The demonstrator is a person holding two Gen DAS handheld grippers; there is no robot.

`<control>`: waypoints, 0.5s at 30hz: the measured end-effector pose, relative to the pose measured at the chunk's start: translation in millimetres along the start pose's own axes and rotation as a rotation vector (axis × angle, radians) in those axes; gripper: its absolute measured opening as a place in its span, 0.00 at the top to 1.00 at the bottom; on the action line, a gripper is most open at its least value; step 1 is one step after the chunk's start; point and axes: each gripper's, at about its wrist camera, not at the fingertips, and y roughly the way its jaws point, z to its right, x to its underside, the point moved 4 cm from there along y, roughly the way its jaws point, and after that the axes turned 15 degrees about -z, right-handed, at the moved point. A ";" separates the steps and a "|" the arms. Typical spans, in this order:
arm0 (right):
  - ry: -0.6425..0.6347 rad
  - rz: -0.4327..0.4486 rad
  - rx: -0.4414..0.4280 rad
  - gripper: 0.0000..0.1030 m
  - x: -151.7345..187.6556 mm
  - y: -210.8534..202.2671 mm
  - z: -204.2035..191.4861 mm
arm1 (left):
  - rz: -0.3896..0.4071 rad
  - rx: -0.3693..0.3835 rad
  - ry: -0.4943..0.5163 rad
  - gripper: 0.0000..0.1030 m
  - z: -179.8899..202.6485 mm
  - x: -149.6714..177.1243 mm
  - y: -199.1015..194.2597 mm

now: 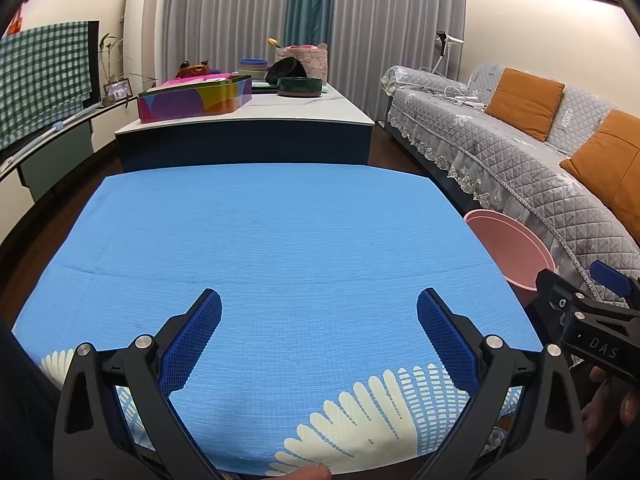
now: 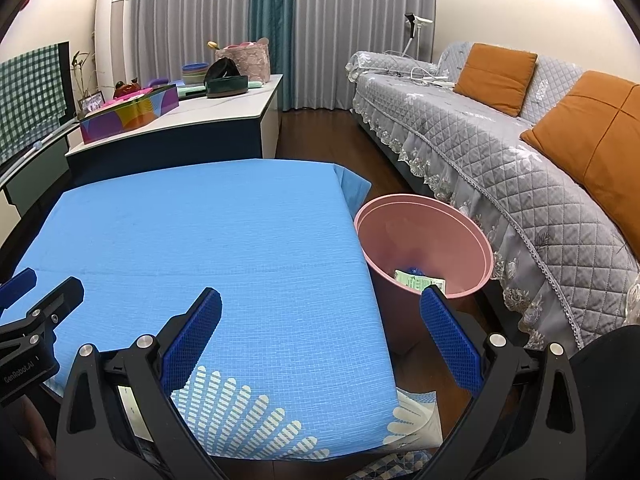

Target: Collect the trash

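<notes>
Both grippers, left gripper and right gripper, fingers wide, hold nothing; light, crushable wrapper lies in pink bin.

Surface under blue cloth; cloth woven, faint crease running across middle, white fan-shaped print at near edge. No loose items visible on cloth. Cloth corner hangs off far right corner of surface.

Dark wood floor beside surface. Pink bin stands on floor just beside surface's right edge, between surface and sofa. Green paper scrap and something blue lie in bin bottom.
</notes>
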 end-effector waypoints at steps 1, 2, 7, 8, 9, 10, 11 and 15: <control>0.001 0.000 0.000 0.05 -0.2 -0.1 0.0 | 0.000 0.000 0.000 0.08 0.1 0.0 0.0; 0.000 0.001 0.000 0.05 -0.3 -0.1 -0.2 | 0.001 0.000 0.001 0.08 0.1 0.1 -0.3; 0.001 0.000 -0.001 0.05 -0.1 -0.2 0.2 | 0.004 0.000 0.004 0.08 1.2 -1.5 -0.1; 0.000 0.001 -0.001 0.05 -0.2 -0.2 0.2 | 0.004 0.000 0.005 0.08 1.3 -1.7 0.0; 0.000 0.001 0.000 0.05 -0.3 -0.2 0.3 | 0.004 0.001 0.006 0.08 1.4 -2.6 0.3; 0.001 0.002 0.000 0.05 -0.5 -0.4 0.4 | 0.004 0.000 0.006 0.08 1.6 -2.7 0.2; 0.001 0.003 -0.001 0.05 -0.6 -0.4 0.4 | 0.005 0.000 0.007 0.08 2.1 -3.2 -0.1; 0.002 0.003 0.000 0.05 -0.6 -0.7 1.2 | 0.004 0.000 0.006 0.08 2.1 -3.3 -0.1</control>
